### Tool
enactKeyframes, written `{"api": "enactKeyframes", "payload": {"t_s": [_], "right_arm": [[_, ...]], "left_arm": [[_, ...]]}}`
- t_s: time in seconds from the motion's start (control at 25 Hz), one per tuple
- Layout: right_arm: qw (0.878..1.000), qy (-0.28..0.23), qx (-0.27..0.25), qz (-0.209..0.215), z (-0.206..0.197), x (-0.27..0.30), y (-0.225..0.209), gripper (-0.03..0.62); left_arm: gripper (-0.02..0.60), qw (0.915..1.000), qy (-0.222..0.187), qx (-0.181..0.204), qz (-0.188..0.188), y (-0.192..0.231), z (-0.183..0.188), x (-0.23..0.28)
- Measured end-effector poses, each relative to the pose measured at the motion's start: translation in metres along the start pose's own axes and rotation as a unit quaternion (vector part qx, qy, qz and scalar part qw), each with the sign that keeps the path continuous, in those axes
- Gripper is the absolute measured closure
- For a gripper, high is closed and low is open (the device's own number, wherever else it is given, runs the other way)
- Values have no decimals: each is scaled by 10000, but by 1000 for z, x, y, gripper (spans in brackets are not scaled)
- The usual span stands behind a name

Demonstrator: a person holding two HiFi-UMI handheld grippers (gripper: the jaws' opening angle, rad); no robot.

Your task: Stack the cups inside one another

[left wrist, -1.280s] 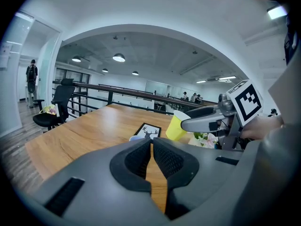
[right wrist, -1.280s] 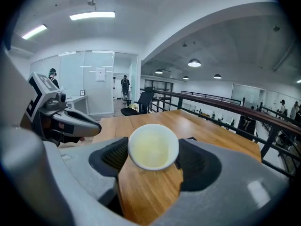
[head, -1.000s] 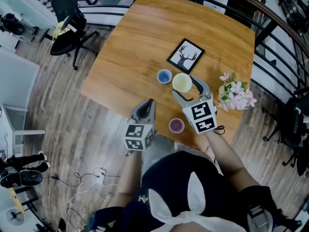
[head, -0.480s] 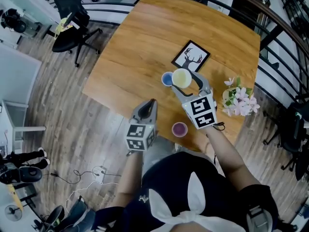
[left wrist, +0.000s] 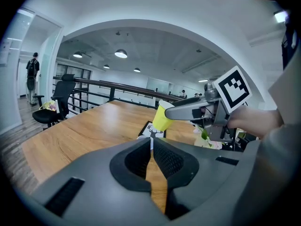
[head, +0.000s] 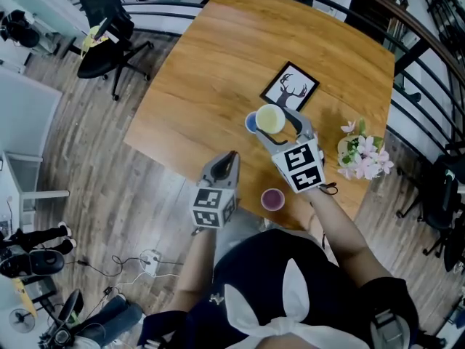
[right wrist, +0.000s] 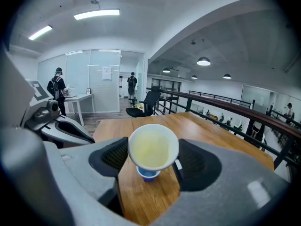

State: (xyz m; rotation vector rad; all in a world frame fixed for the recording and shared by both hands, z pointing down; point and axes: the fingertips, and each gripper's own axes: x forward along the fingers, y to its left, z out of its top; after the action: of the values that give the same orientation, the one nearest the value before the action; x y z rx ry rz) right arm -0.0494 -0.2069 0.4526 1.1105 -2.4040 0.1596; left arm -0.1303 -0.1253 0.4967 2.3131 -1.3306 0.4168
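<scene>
The right gripper (head: 274,124) held a yellow cup (head: 269,117) over the blue cup (head: 251,123). The left gripper (head: 231,154) had its fingers pressed together.

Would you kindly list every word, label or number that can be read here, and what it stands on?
No text is readable.
Right marker cube and left marker cube: square patterns only, no letters.
Framed picture: a deer head, no words.
Sheet on the glass wall: too small to read.
</scene>
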Motion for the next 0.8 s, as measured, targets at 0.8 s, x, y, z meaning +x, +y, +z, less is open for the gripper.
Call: {"api": "enactKeyframes", "payload": {"t_s": [0.8], "right_arm": [[9989,428,-29,197,-23,51,1,261]], "left_arm": [[549,9996,255,-134,83,35,-13,10]]}}
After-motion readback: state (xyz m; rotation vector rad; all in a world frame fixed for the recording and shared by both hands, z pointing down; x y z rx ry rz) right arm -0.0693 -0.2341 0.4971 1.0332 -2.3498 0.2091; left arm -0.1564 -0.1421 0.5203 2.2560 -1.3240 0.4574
